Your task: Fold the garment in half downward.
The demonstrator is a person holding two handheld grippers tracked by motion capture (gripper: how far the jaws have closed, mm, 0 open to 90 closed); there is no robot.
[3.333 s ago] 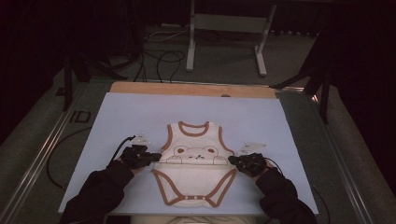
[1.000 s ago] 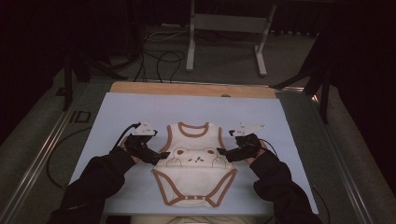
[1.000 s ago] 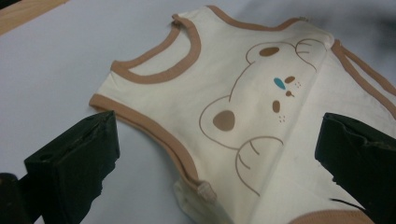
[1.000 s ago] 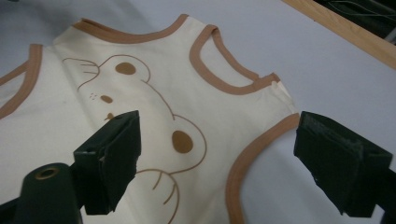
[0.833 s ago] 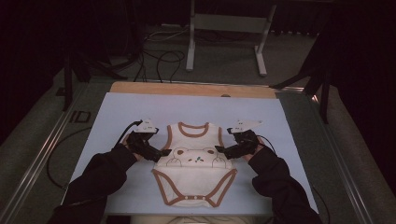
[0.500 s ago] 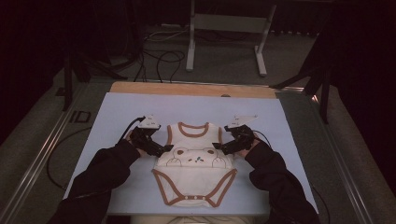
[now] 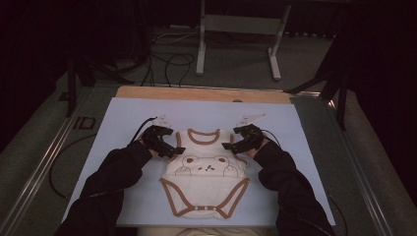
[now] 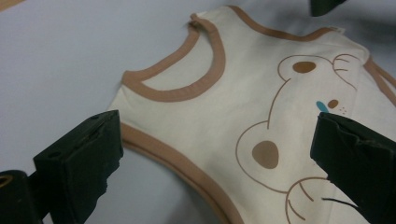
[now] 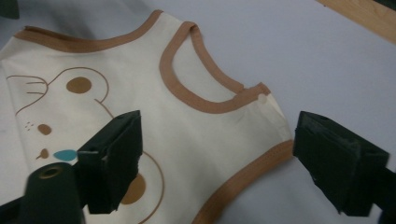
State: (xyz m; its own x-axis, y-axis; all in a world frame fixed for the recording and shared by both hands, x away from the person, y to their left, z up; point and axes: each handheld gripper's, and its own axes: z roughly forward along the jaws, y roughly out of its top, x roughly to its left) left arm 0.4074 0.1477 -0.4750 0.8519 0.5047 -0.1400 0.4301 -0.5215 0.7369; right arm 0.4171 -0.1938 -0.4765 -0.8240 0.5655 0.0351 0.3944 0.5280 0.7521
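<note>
Bodysuit (image 7: 205, 172) lies flat, face up, on the pale sheet (image 7: 123, 118) covering the tabletop, neck opening away from the person and snap end nearest the near edge; the bear print is fully exposed and the cloth shows no fold. That spread-out lay leaves both shoulder straps and armholes free to approach from the sides. Left hand-held gripper (image 7: 166, 148) sits at the garment's left armhole, right hand-held gripper (image 7: 231, 146) at the opposite armhole, mirrored at matching height, which suggests a two-sided pick-up at the shoulders so the piece lifts or folds evenly. In the left gripper view the jaws of the left hand-held gripper stand spread, one over bare sheet just outside the brown trim (image 8: 177, 161), the other over the printed front; the armhole edge lies between them, unpinched. In the right gripper view the right hand-held gripper likewise stands spread across the shoulder strap (image 9: 261, 100) and armhole edge, its jaws having just been closing slightly, with cloth between them but no pad pressing on it. Judgement: approach stage, grasp not yet made.
</note>
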